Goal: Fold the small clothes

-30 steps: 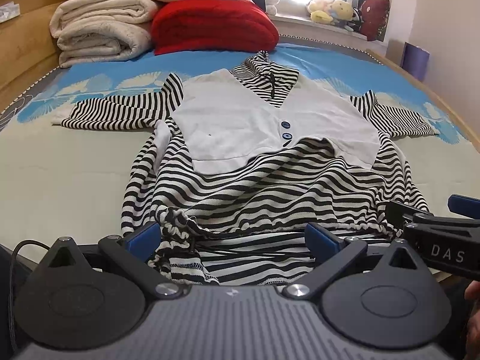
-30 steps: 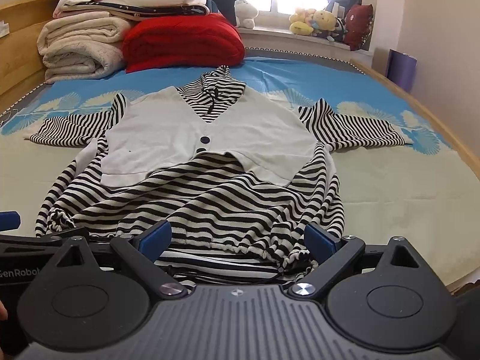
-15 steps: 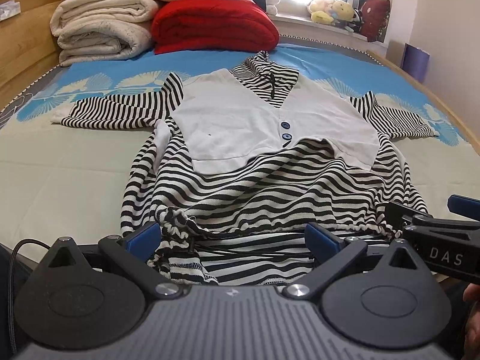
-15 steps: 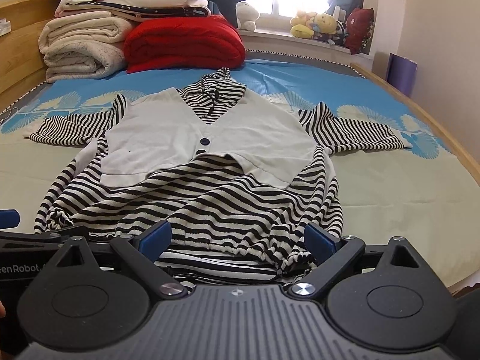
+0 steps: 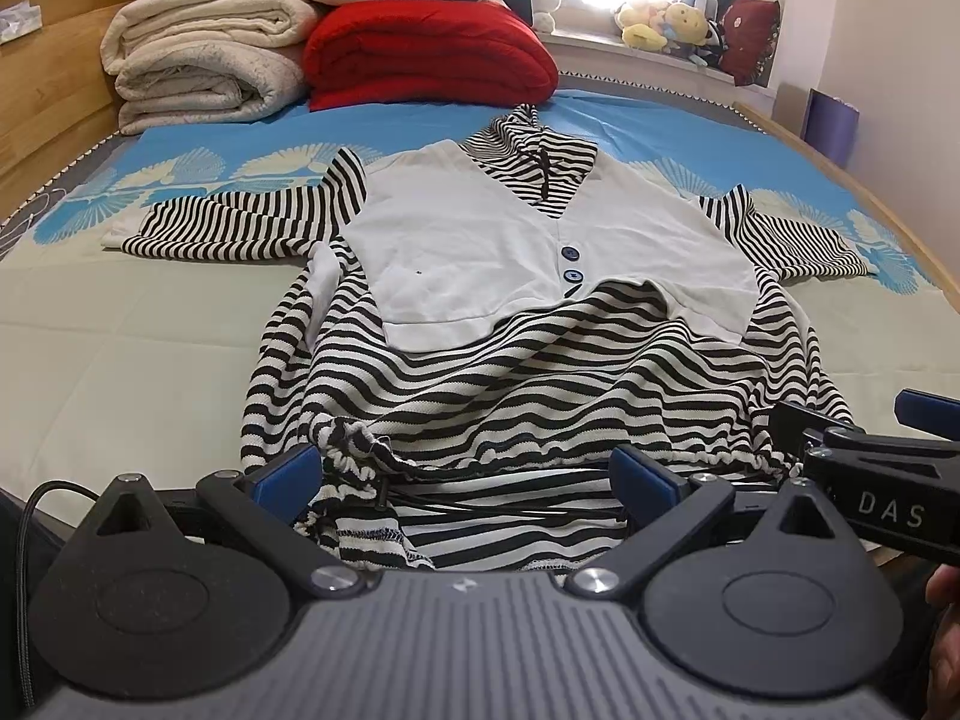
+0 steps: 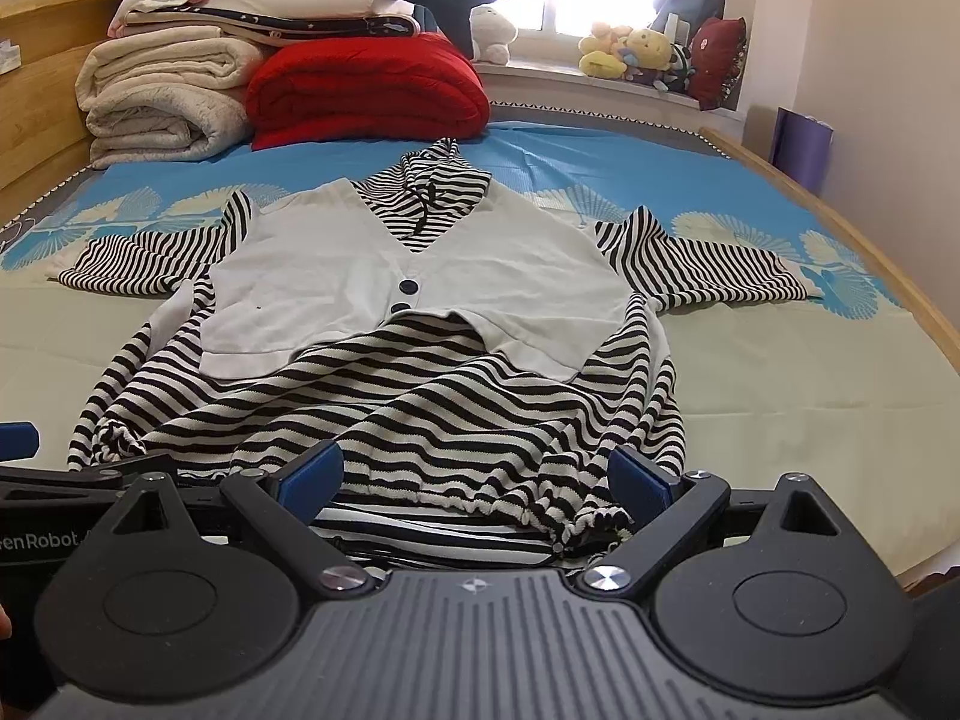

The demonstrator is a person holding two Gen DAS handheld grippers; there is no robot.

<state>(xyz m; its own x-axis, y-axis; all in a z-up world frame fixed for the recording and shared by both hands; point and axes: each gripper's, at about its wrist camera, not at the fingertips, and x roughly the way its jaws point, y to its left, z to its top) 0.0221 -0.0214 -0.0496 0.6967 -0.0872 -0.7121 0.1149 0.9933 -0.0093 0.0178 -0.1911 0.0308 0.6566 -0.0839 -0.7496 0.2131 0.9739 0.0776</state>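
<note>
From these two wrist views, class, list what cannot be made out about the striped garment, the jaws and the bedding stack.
- Black-and-white striped hooded top: the nearest edge of its hem is hidden behind the gripper body in both views.
- Left gripper and right gripper: jaws open wide, but whether the fingertips touch the cloth is unclear.
- Right gripper in the left view: cut off by the right edge.
- Folded cream blankets: the top of the pile above them is cut off.

The striped top's (image 5: 540,396) near hem disappears behind the left gripper (image 5: 462,471) body. The right gripper (image 5: 870,480) is cut off by the left view's right edge. The plush toys (image 6: 636,51) on the windowsill are too blurred to identify.
</note>
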